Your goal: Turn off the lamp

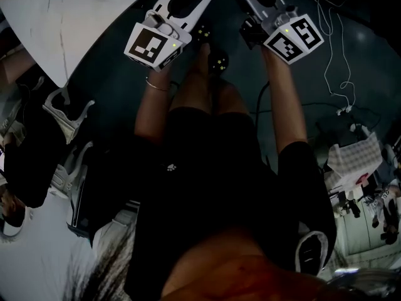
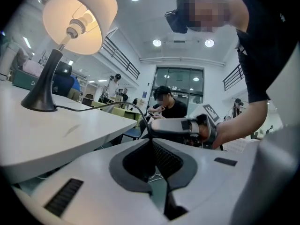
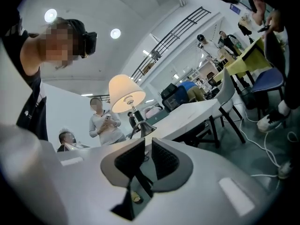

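Lamp: a lamp (image 2: 50, 69) is seen standing on the white tabletop (image 2: 70, 135), well to the left in the left gripper view, upright on a dark flared base (image 2: 40, 102).
Lamp state: the pale shade (image 2: 96, 18) is lit from within and the bulb (image 2: 79, 21) is glowing.
Cord: a thin black cord (image 2: 80, 107) is led from the base across the tabletop, over its edge and down to the left jaws.
Left hand-held gripper: the left hand-held gripper (image 2: 150, 142) is held below the tabletop's edge. Its jaws are drawn together at the tips, and the cord appears to be pinched between them, though the dark pads make this hard to confirm.
Right hand-held gripper: the jaws of the right hand-held gripper (image 3: 144, 142) are parted by only a narrow gap, and nothing is seen gripped in it. It is aimed towards the lamp, which is framed just above the jaw tips in its own view.
Gripper positions: in the head view both are held out low in front of the person's body, side by side, just beside the tabletop's edge.
Surroundings: a seated person in black (image 2: 168, 108) is seen beyond the left jaws.
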